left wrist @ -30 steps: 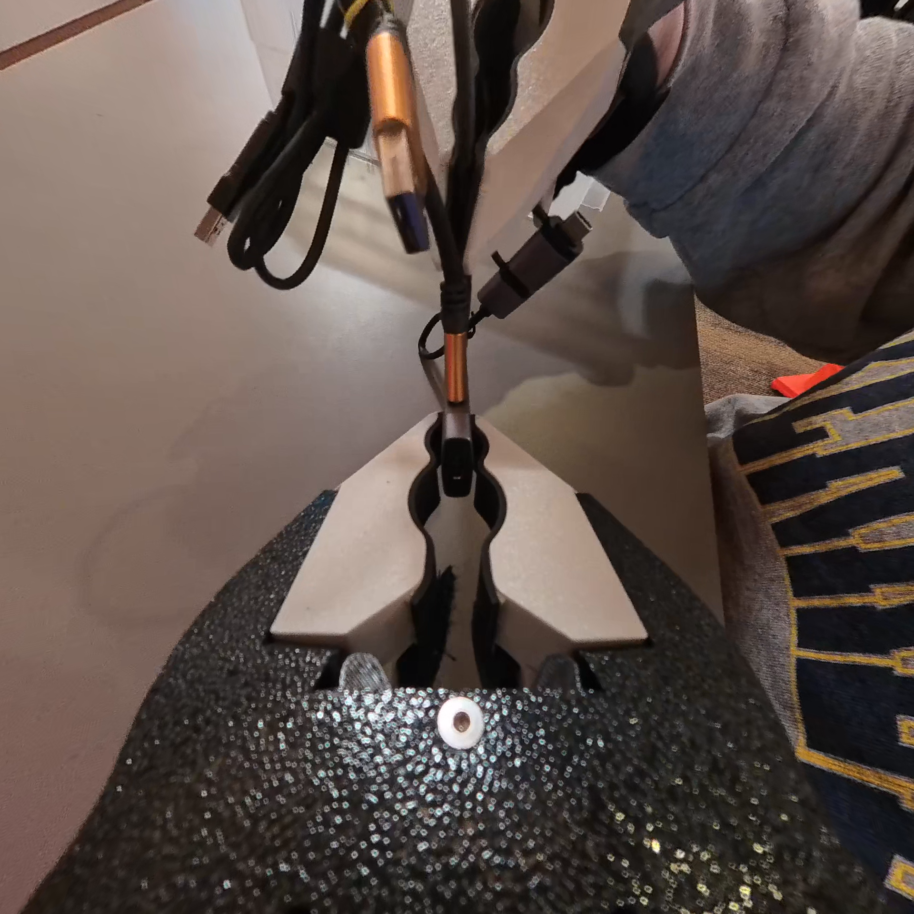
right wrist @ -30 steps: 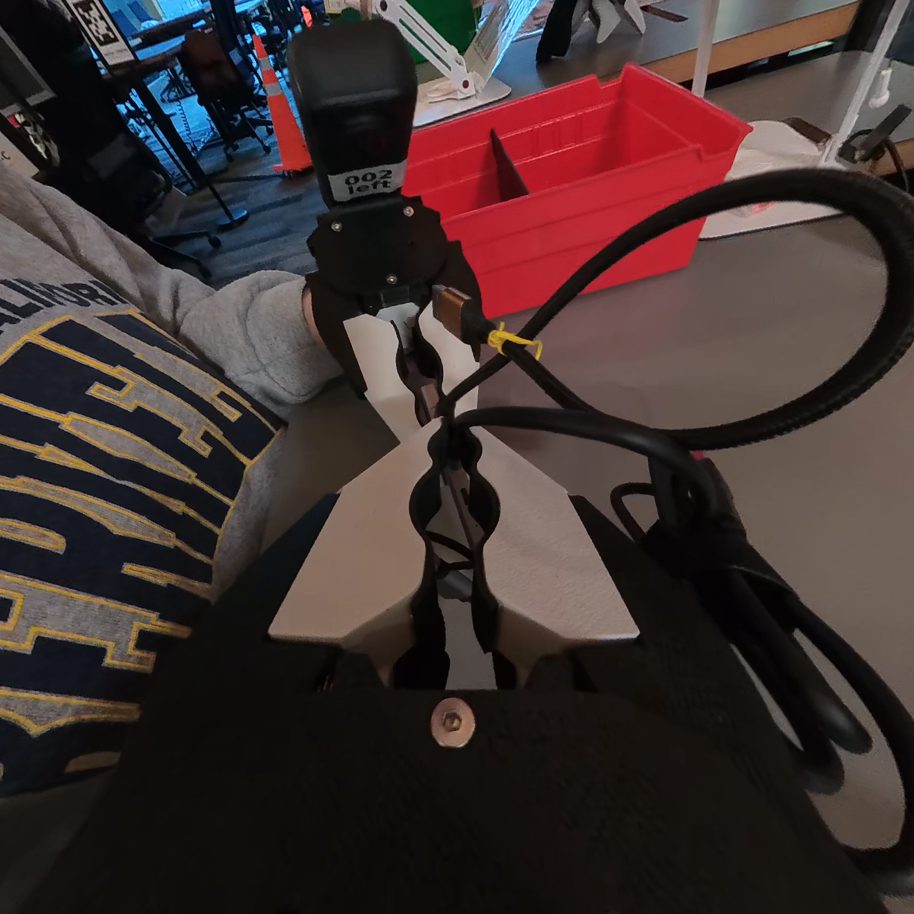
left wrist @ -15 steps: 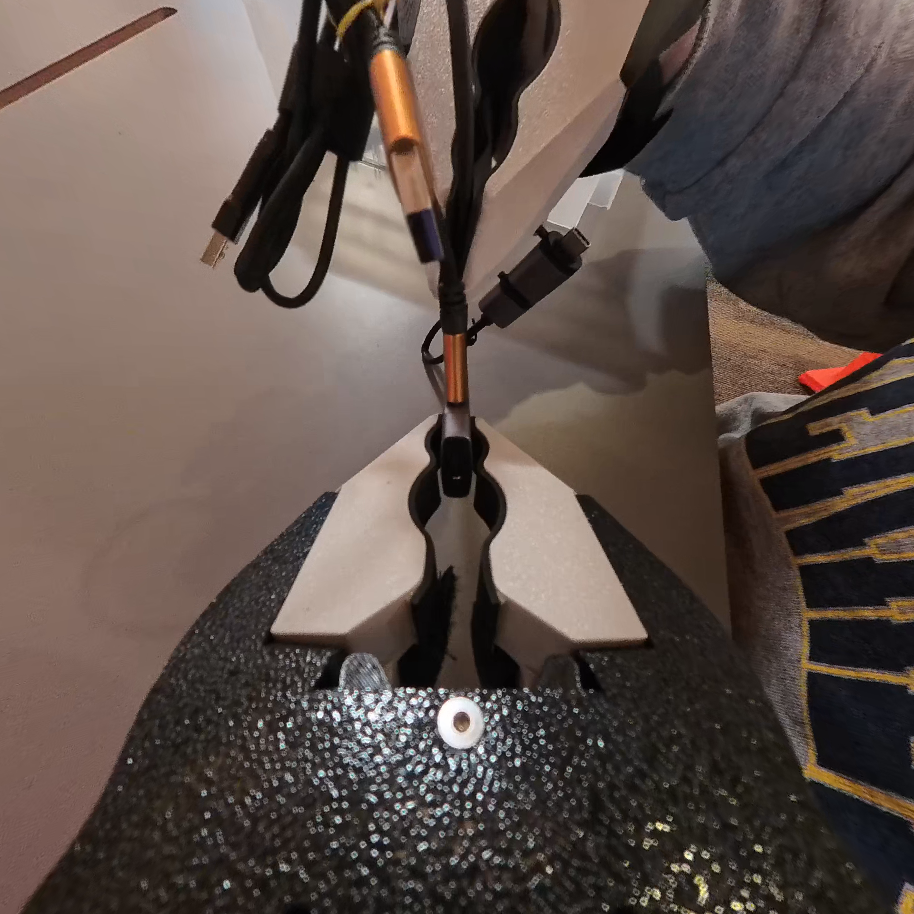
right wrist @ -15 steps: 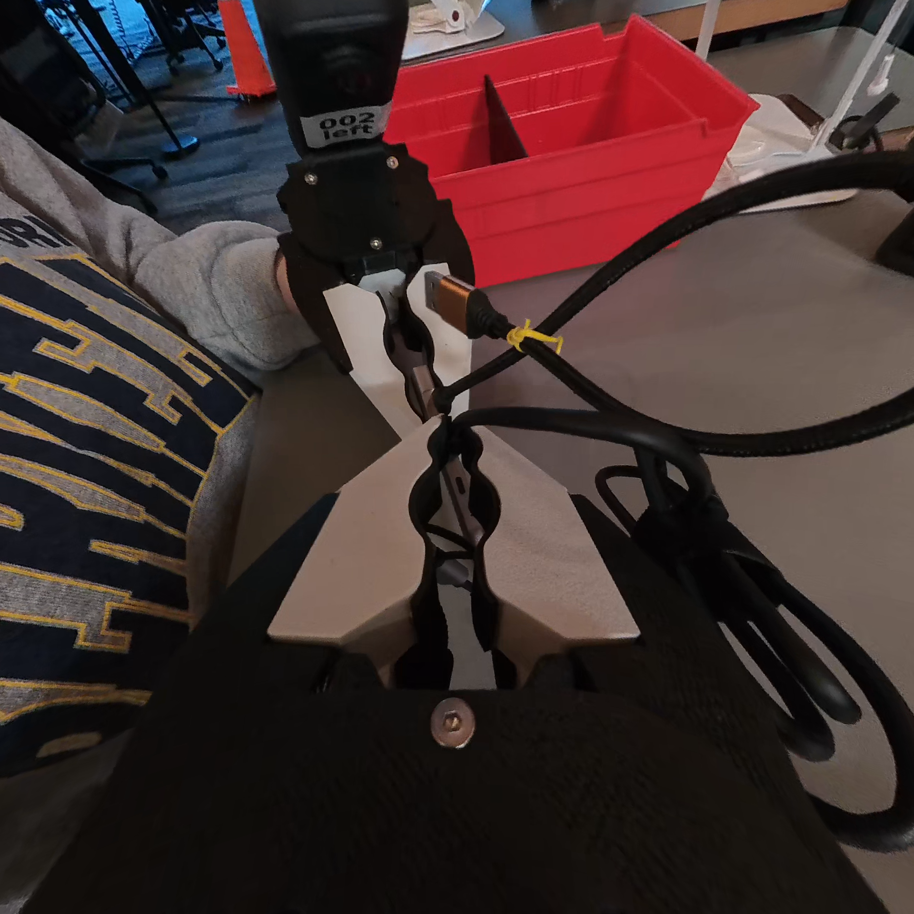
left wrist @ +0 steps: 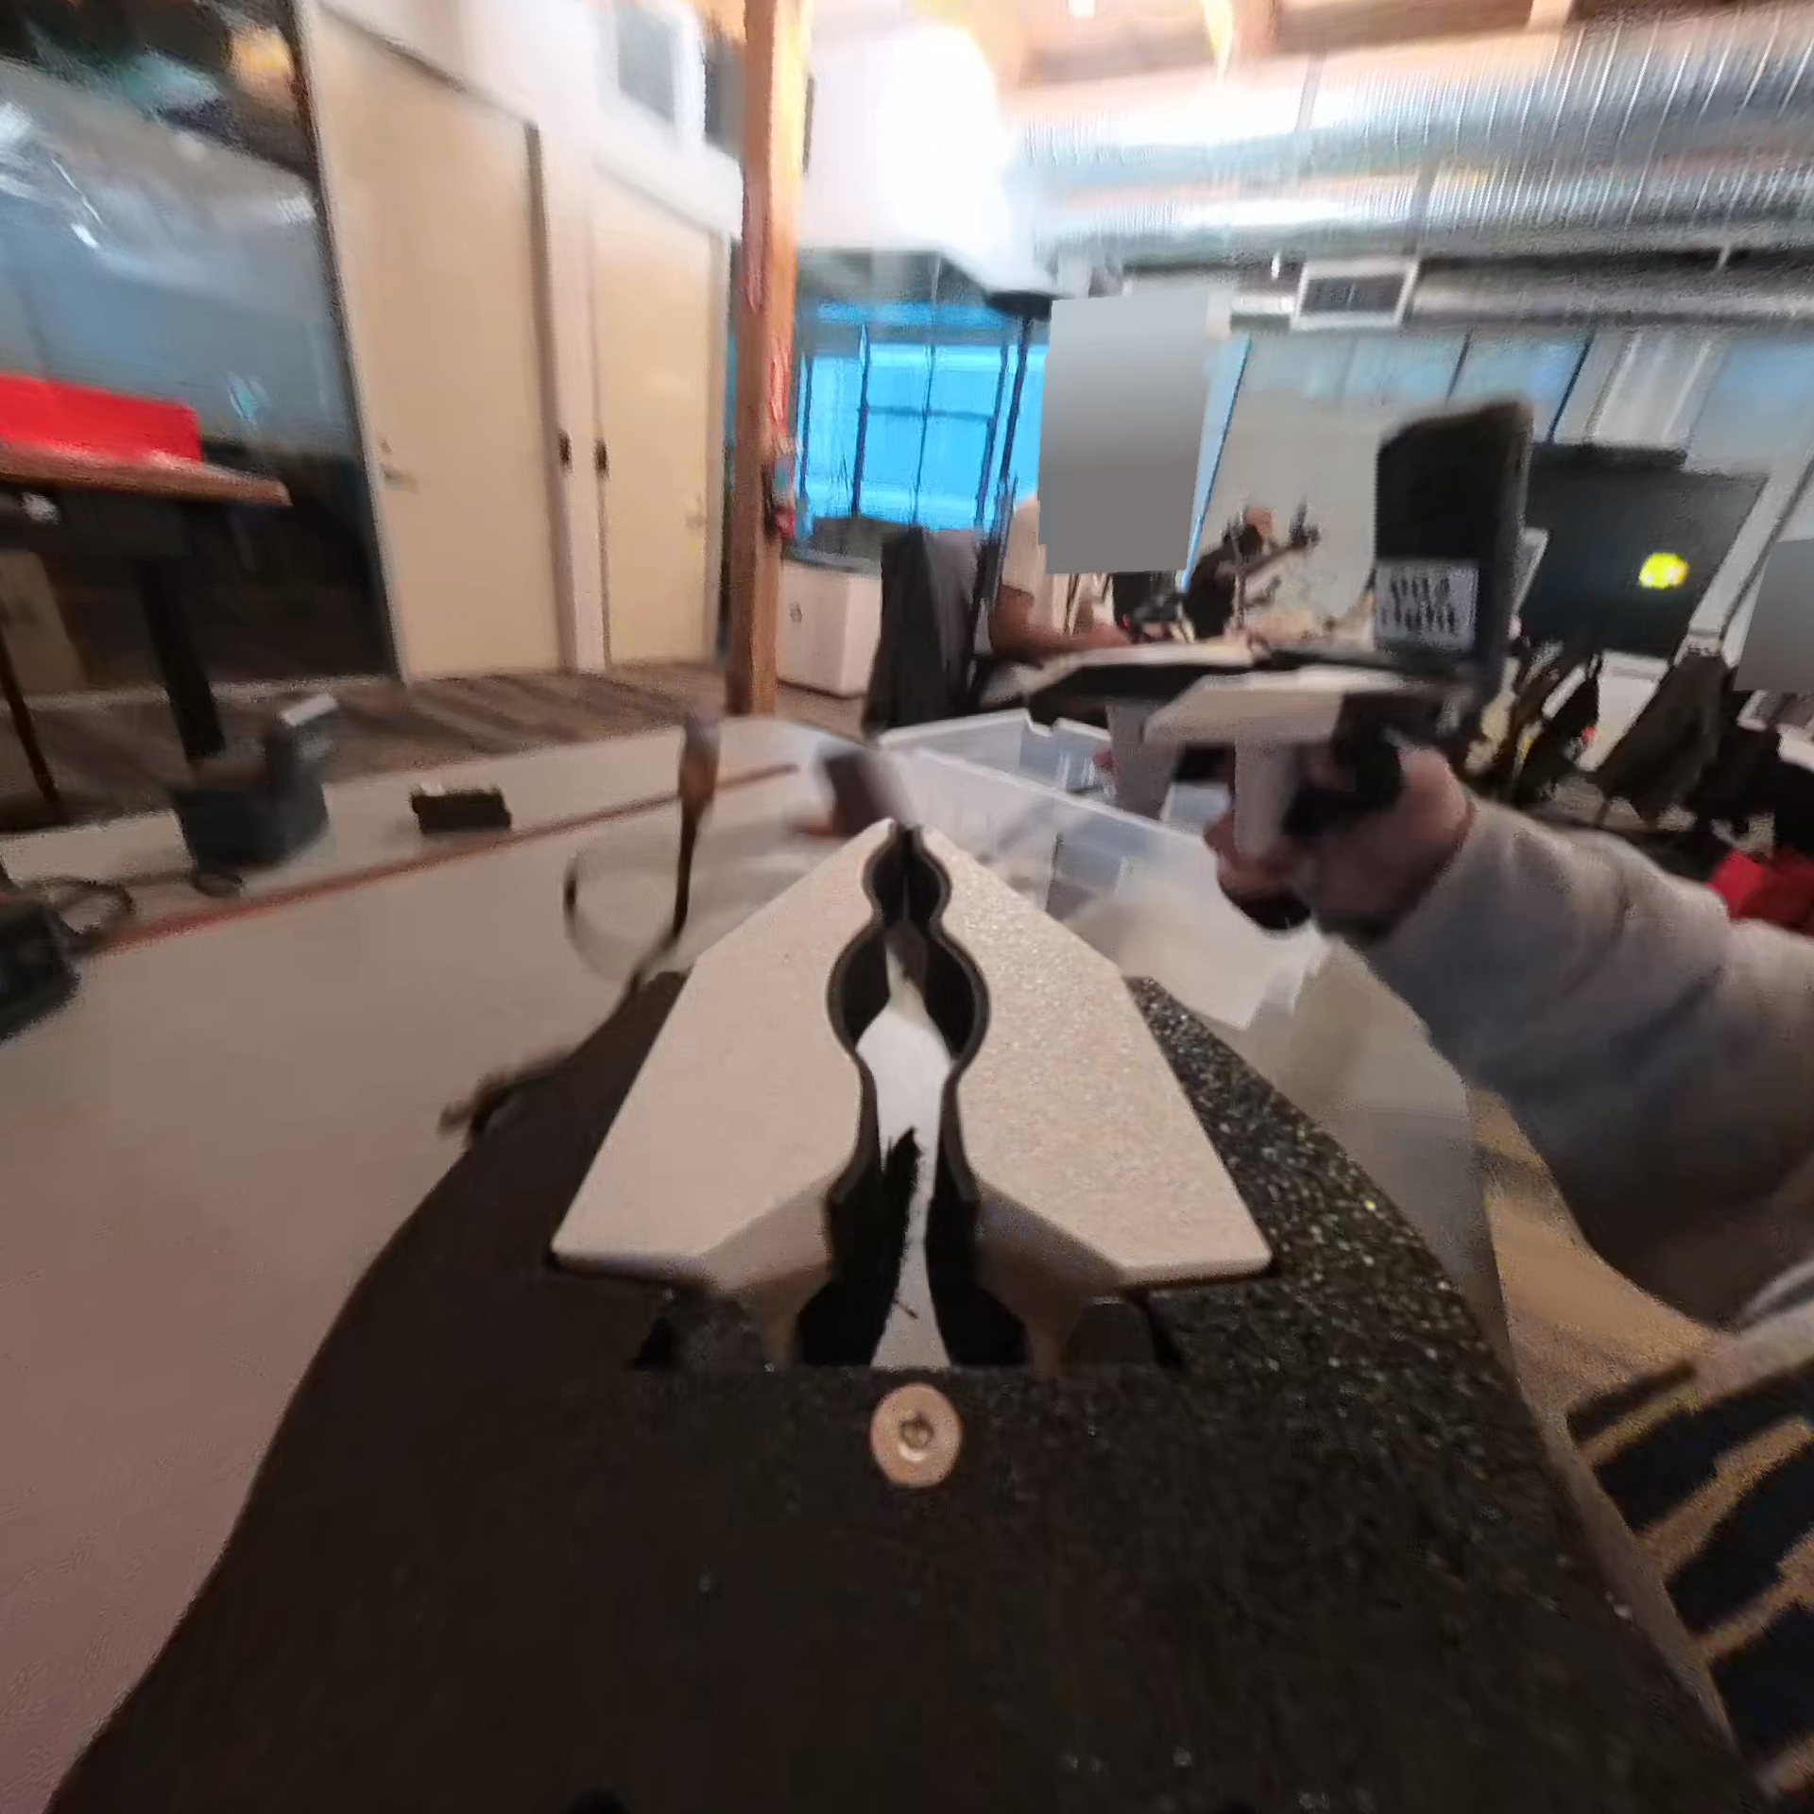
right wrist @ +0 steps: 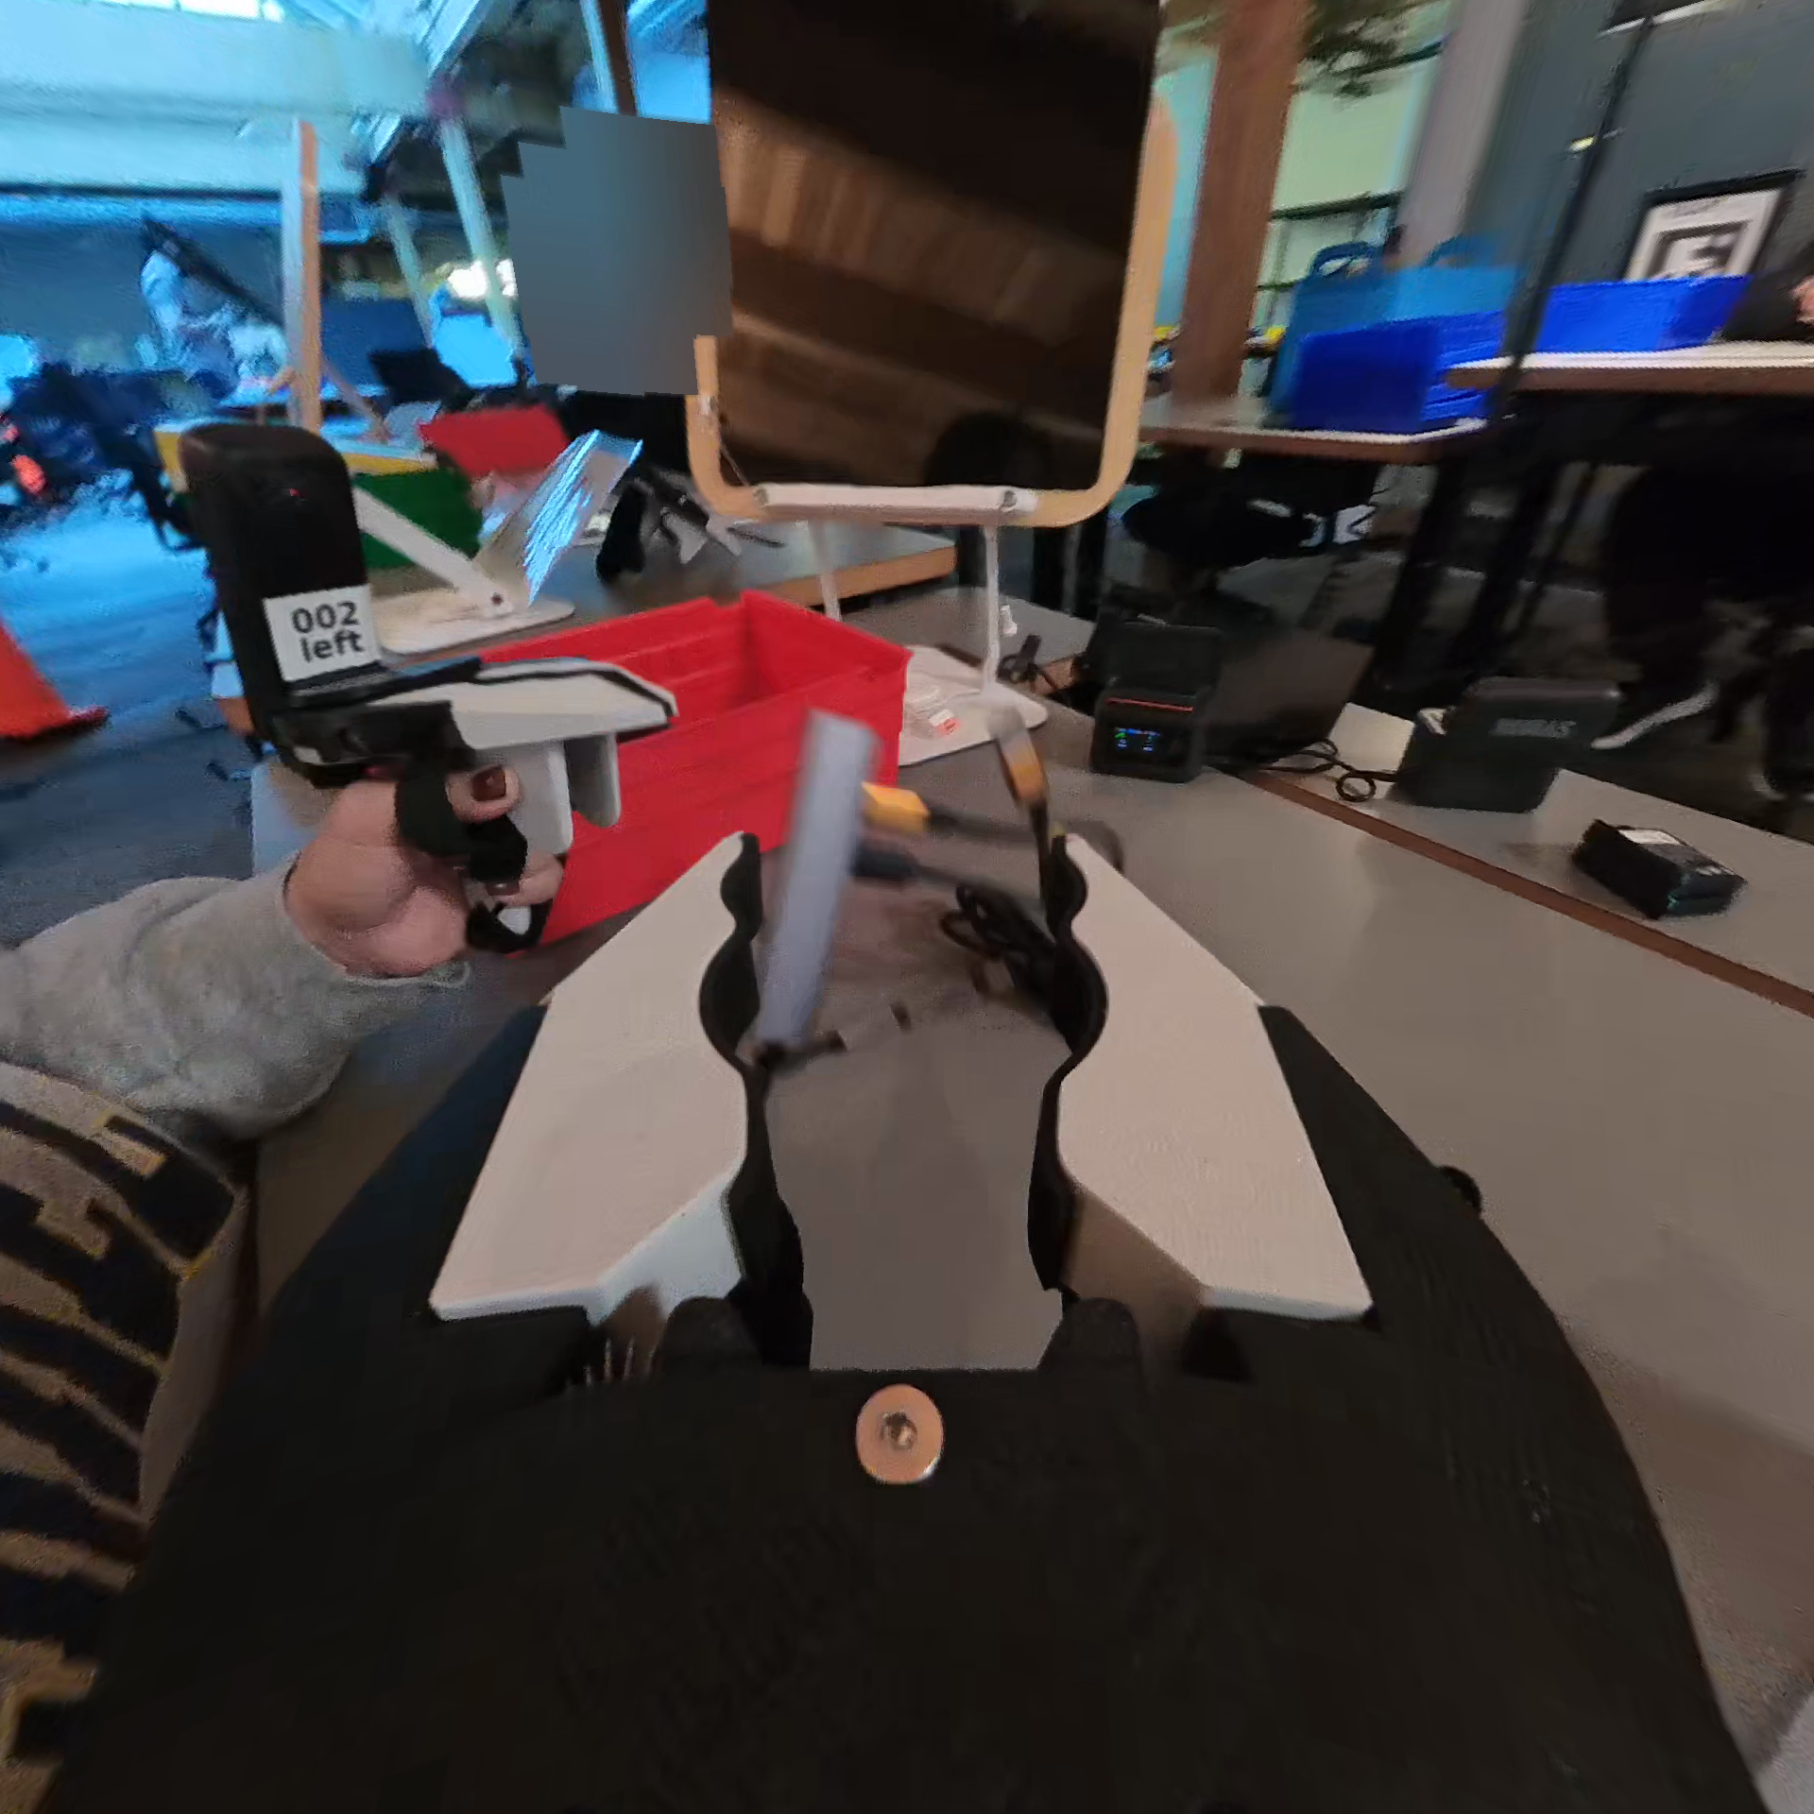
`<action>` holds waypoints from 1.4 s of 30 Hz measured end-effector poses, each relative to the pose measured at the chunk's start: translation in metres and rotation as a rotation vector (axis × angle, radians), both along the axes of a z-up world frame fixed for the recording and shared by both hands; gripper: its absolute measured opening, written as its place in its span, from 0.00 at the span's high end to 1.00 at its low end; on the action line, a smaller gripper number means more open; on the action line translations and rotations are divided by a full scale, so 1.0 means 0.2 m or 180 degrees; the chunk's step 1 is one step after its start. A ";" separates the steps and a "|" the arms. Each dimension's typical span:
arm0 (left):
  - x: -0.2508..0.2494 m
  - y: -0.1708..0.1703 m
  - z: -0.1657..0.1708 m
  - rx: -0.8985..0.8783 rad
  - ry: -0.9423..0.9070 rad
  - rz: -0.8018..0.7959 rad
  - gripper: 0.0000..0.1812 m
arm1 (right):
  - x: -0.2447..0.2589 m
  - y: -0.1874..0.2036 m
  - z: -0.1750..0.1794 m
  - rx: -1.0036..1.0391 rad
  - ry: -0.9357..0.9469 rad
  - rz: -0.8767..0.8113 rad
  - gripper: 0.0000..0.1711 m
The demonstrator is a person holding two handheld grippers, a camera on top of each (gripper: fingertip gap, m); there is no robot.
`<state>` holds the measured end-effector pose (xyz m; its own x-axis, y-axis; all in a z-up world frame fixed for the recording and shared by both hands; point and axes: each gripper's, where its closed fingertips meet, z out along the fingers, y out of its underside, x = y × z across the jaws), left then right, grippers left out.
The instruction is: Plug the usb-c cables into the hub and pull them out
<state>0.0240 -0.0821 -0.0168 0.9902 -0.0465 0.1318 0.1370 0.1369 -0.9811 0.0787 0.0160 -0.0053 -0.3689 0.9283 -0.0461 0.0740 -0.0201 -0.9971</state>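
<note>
Right gripper (right wrist: 898, 942) gapes wide, the light, rigid grey hub (right wrist: 810, 883) and limp cables (right wrist: 991, 923) blurred between its fingers; left gripper (left wrist: 908, 864) near-closed, contents indeterminate; grasp hub flanks.

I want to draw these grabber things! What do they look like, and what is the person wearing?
Each hand-held gripper, left and right, has two pale grey wedge-shaped fingers with wavy black inner edges on a rough black body with one silver screw. From the side, the left one is pistol-shaped, with a black camera block carrying a white label. The sleeves are grey.
</note>
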 end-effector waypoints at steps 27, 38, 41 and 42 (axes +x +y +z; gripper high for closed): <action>-0.05 0.12 -0.22 -0.0670 0.0110 0.0304 1.00 | -0.39 -0.36 -0.89 0.1527 -0.1757 -0.0349 0.87; -0.11 0.03 -0.22 -0.0336 0.0117 0.0573 1.00 | -0.30 -0.17 -0.57 0.2065 -0.1131 -0.0584 0.88; -0.10 0.03 -0.23 -0.0360 0.0083 0.0509 1.00 | -0.22 -0.02 -0.33 0.2609 -0.0796 -0.0921 0.88; -0.09 0.03 -0.23 -0.0359 0.0094 0.0504 1.00 | -0.19 0.05 -0.23 0.2800 -0.0665 -0.1070 0.88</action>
<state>0.0050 -0.0760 -0.0626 0.9875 0.1235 0.0982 0.0935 0.0433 -0.9947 0.0413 0.0258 -0.0516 -0.1406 0.7177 0.6820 0.3785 0.6755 -0.6328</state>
